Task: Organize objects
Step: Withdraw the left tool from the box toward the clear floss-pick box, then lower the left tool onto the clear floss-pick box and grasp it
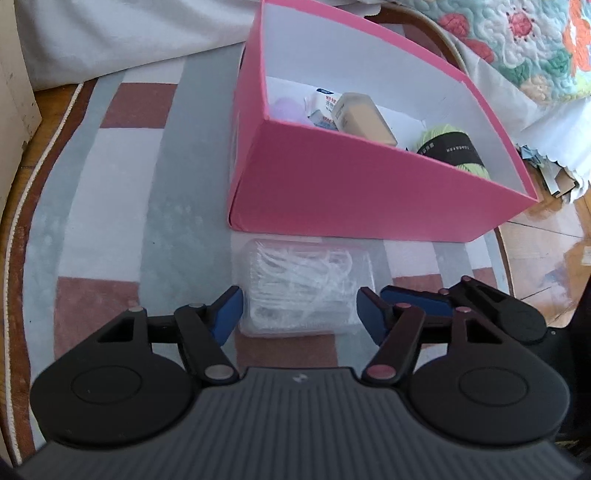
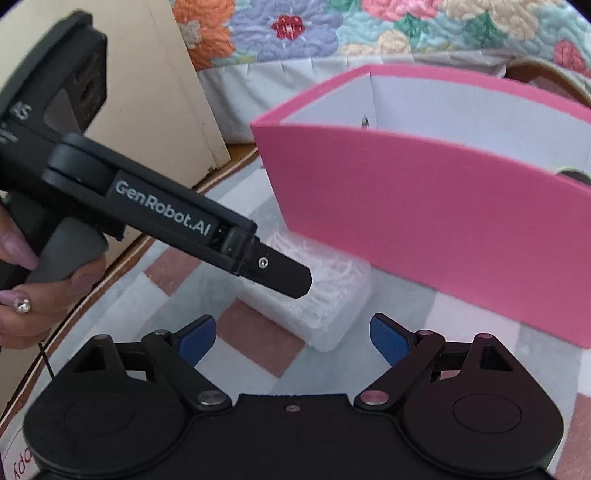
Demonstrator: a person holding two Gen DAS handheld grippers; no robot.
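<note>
A clear plastic box of white picks point(image 1: 304, 286) lies on the rug just in front of the pink box point(image 1: 369, 192). My left gripper point(image 1: 299, 314) is open, its blue pads on either side of the clear box's near end, not closed on it. In the right wrist view the clear box point(image 2: 325, 302) lies ahead of my right gripper point(image 2: 293, 338), which is open and empty. The left gripper point(image 2: 291, 277) reaches in from the left above the clear box. The pink box point(image 2: 443, 229) stands behind it.
Inside the pink box are a beige bottle point(image 1: 364, 118), a lilac ball point(image 1: 290, 109), small packets point(image 1: 325, 107) and green yarn with a black label point(image 1: 456, 149). A striped rug point(image 1: 122, 184) covers the floor. A floral quilt point(image 2: 369, 26) and a cream cabinet point(image 2: 166, 92) lie behind.
</note>
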